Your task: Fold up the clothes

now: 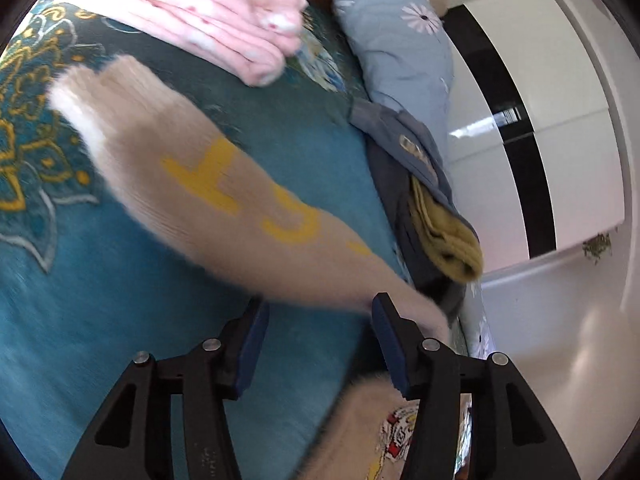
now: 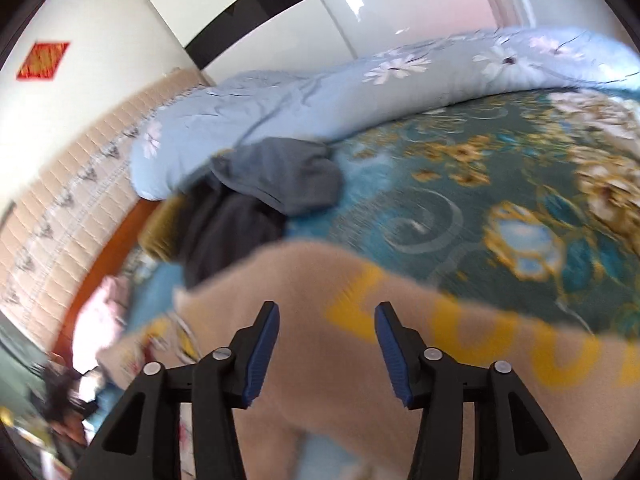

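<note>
A beige knit sweater (image 1: 192, 164) with yellow letters lies across the teal patterned bedspread (image 1: 120, 280); its sleeve stretches from the upper left down toward my left gripper (image 1: 318, 308). That gripper is open, its blue pads apart just above the sleeve's lower end. More of the sweater, with a printed patch (image 1: 396, 436), shows below it. In the right wrist view the same sweater (image 2: 320, 360) fills the lower frame, and my right gripper (image 2: 326, 312) hangs open over it with nothing between its fingers. Both views are blurred by motion.
Folded pink clothes (image 1: 224, 12) sit at the far side. A pile of grey, dark and mustard garments (image 2: 260, 196) lies beside a rolled light-blue floral quilt (image 2: 360, 88). White and black wardrobe doors (image 1: 520, 140) stand past the bed's edge.
</note>
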`<state>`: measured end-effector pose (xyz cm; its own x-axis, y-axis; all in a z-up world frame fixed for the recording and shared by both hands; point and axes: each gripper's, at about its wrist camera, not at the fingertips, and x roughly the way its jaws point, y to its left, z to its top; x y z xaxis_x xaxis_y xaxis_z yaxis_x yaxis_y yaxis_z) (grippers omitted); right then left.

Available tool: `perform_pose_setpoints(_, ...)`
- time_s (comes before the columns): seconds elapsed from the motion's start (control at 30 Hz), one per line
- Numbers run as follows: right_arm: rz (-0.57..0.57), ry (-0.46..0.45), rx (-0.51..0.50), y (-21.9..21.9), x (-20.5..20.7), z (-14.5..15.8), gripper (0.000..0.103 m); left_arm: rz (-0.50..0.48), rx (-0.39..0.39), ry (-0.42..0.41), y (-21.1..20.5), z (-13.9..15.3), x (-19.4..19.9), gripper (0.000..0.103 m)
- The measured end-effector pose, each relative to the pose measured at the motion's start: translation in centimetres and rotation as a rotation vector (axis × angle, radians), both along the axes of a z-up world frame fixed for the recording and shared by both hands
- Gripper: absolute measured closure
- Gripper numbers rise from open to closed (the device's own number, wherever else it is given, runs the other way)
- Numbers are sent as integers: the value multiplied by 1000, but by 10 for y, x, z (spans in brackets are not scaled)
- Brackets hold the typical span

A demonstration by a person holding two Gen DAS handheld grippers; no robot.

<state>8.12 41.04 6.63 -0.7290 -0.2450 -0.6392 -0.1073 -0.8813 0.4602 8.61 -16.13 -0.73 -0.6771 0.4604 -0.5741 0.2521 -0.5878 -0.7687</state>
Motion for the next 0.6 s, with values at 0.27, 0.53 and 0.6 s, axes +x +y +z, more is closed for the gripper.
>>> perform_pose_setpoints(0.27, 290, -232, 90, -41, -124, 6, 33, -125, -42, 33, 67, 23, -31, 44)
perform_pose_setpoints(0.53, 406, -537, 79, -65, -181, -62, 23, -113, -11, -38, 68, 12, -38, 39)
perform_pose_setpoints(0.6, 408, -536, 59, -66, -182, -62, 23, -115, -31, -39, 71, 14, -41, 39)
